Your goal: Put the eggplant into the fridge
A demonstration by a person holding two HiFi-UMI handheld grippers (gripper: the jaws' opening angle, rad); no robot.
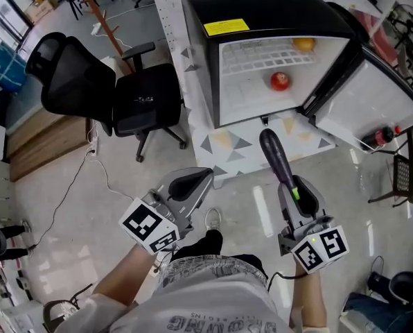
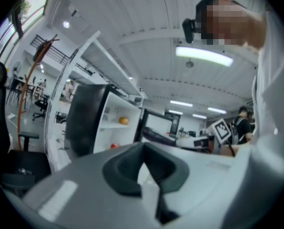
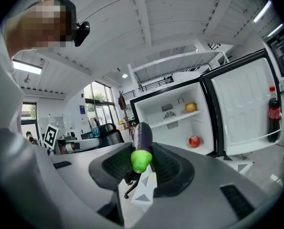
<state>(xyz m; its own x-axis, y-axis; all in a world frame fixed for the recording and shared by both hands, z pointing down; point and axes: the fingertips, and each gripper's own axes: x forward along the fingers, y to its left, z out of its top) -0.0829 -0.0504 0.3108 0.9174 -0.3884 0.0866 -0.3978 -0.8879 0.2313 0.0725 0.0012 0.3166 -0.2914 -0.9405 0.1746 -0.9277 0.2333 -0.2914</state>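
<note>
The eggplant [image 3: 142,133] in the right gripper [image 3: 143,168] has a smooth, glossy dark skin and a duller green cap. The gripper itself is matt grey plastic, with black pads [image 3: 174,168] that look rubbery and finely meshed. Ahead of it the fridge [image 1: 262,5] has a glossy black shell, a smooth white plastic inside and a slotted white shelf [image 1: 262,60] above a shiny apple [image 1: 280,81]. Below the gripper the pale floor [image 1: 75,241] is polished enough to mirror light, and the chair [image 1: 75,75] to its left has a black mesh back.
</note>
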